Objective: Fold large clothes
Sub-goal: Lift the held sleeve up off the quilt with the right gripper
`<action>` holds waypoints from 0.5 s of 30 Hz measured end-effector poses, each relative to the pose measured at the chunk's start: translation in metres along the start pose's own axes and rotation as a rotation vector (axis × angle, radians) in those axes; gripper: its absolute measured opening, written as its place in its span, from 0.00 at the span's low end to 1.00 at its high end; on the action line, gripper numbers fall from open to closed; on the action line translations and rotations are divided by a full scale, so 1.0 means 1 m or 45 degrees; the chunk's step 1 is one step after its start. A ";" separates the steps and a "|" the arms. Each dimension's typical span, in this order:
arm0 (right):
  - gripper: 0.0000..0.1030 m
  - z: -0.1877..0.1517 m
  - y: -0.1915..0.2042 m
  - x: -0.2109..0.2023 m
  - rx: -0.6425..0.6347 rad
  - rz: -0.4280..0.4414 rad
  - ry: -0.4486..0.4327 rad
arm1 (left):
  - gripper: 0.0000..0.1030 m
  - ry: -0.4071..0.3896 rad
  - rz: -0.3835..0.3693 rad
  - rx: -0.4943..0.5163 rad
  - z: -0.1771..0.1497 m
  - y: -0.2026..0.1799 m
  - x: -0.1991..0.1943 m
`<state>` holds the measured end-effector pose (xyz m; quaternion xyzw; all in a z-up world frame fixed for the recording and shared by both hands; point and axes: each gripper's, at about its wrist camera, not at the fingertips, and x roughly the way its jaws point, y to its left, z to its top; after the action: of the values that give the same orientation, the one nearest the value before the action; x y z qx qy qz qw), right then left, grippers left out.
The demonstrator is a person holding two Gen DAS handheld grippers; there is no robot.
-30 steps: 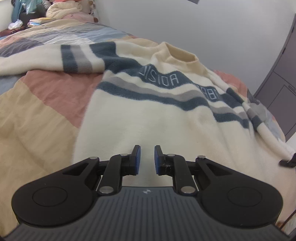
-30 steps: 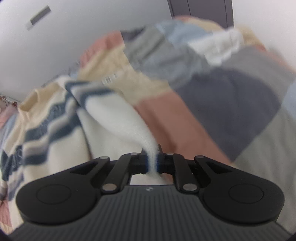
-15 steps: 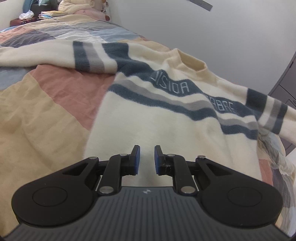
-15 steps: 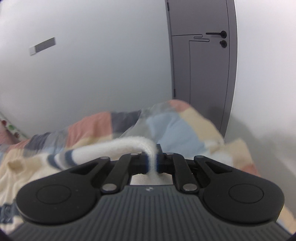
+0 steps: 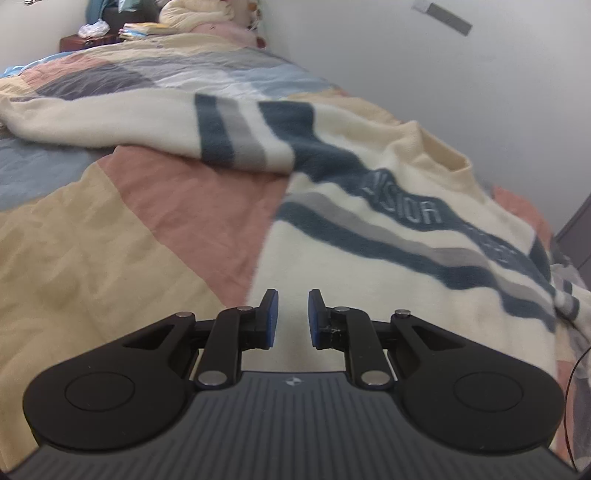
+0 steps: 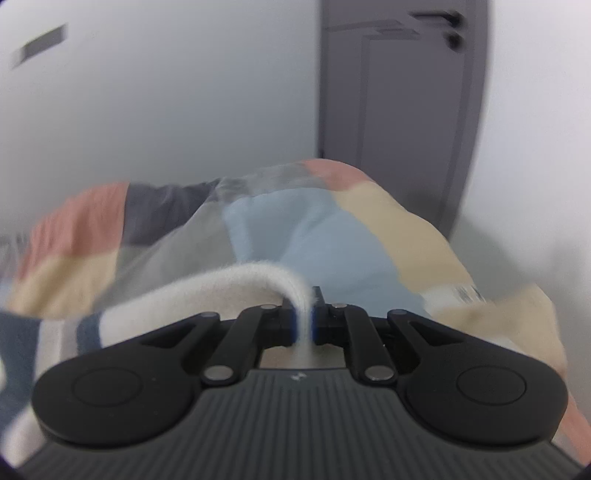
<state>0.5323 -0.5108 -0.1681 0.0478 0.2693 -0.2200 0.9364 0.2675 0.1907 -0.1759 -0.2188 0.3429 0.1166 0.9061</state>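
Observation:
A cream sweater [image 5: 369,280] with navy and grey stripes and lettering lies face up on the patchwork quilt [image 5: 110,229]. Its collar points toward the wall. One sleeve [image 5: 110,118] stretches away to the left. My left gripper [image 5: 293,299] hovers over the sweater's lower body, open by a narrow gap with nothing between the blue pads. In the right wrist view, my right gripper [image 6: 303,295] is shut on the cream end of the other sleeve [image 6: 236,284], which arcs off to the left above the quilt [image 6: 314,229].
A grey door [image 6: 399,110] and a pale wall stand beyond the bed's end. Pillows and soft toys [image 5: 195,14] are piled at the bed's head beside a dark nightstand [image 5: 88,37] with clutter. A thin cable [image 5: 576,369] hangs at the right edge.
My right gripper has swung sideways with the sleeve, its view turning from the quilt to the wall and door. The left gripper has drifted a little; its gap is unchanged.

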 end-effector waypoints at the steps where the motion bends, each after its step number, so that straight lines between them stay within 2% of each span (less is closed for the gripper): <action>1: 0.11 -0.006 0.003 0.009 -0.013 -0.002 -0.002 | 0.19 0.012 0.015 0.001 0.001 0.000 0.004; 4: 0.13 -0.022 0.001 0.032 0.033 0.004 0.042 | 0.25 0.027 0.030 -0.001 0.001 0.000 0.014; 9: 0.15 -0.036 -0.005 0.023 0.078 0.034 -0.056 | 0.38 0.033 0.025 0.024 0.000 -0.005 0.019; 12: 0.30 -0.030 -0.010 0.005 0.122 0.037 -0.054 | 0.45 0.026 0.014 0.030 -0.001 -0.006 0.013; 14: 0.49 -0.026 -0.011 -0.013 0.161 0.054 -0.070 | 0.46 0.025 0.003 0.013 -0.002 -0.005 0.009; 15: 0.51 -0.024 -0.009 -0.020 0.175 0.052 -0.076 | 0.46 0.027 -0.006 -0.002 -0.001 -0.004 0.008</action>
<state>0.5019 -0.5068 -0.1776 0.1109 0.2243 -0.2202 0.9428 0.2736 0.1873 -0.1808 -0.2214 0.3519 0.1124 0.9025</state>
